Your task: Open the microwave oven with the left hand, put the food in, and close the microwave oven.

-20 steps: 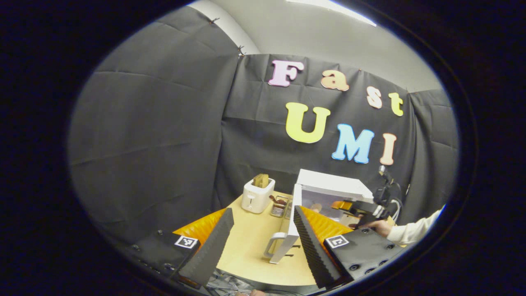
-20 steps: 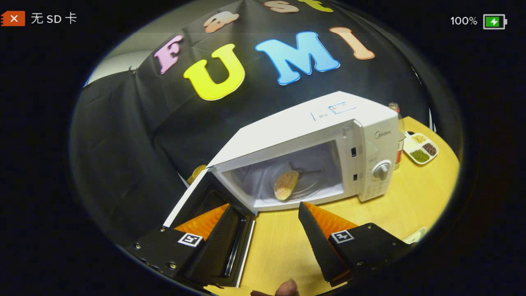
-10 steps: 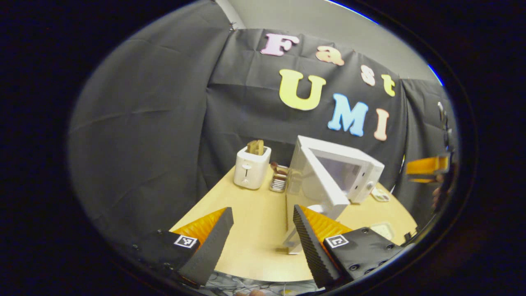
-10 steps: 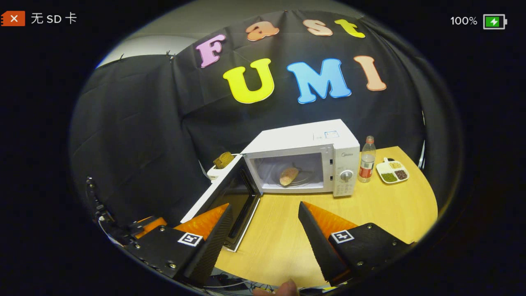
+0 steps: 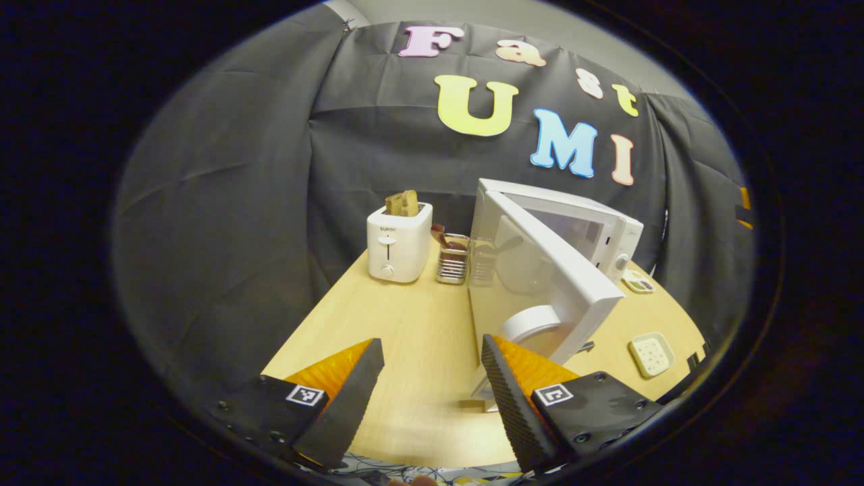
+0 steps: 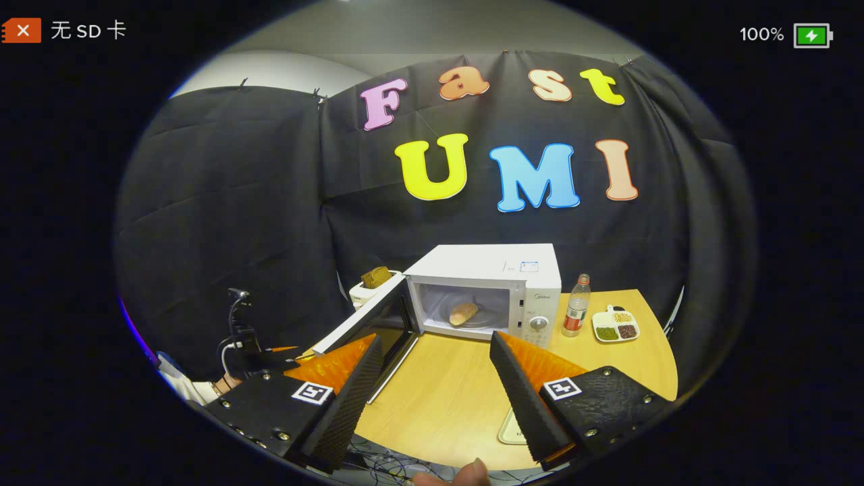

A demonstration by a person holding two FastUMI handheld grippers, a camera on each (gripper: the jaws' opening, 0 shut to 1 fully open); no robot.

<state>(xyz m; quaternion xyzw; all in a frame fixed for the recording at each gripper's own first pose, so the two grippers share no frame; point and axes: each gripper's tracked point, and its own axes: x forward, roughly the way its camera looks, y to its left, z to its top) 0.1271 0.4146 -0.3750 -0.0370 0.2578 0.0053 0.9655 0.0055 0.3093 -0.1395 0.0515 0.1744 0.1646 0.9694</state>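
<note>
White box-shaped microwave oven (image 6: 503, 287) standing toward the far edge of the round, light wooden surface (image 6: 445, 398), its hinged door (image 6: 368, 320) swung wide open to the left. Inside the cavity, an oval, golden-brown bread roll (image 6: 464, 313) lies on the glass turntable. In the left gripper view the same door (image 5: 547, 270) appears edge-on, with its curved white handle (image 5: 530, 324) just beyond the left claw's (image 5: 432, 385) right finger; whether the finger touches the handle cannot be told. Left claw: fingers spread apart, nothing between them, hovering above the near edge of the surface (image 5: 405, 337). Right claw (image 6: 435, 381): fingers likewise apart and empty, held back over the near edge, well apart from the oven.

To the left of the oven, at the far left edge, a white two-slot toaster (image 5: 398, 243) with brown bread slices standing in it; between toaster and oven, a small wire-mesh metal holder (image 5: 452, 260) with utensils. To the right of the oven, a clear plastic bottle with a red label (image 6: 576, 315), upright, and beside it a white divided dish (image 6: 615, 327) of green, brown and pale grains. A small pale square keypad-like device (image 5: 651, 354) lies near the right edge.
</note>
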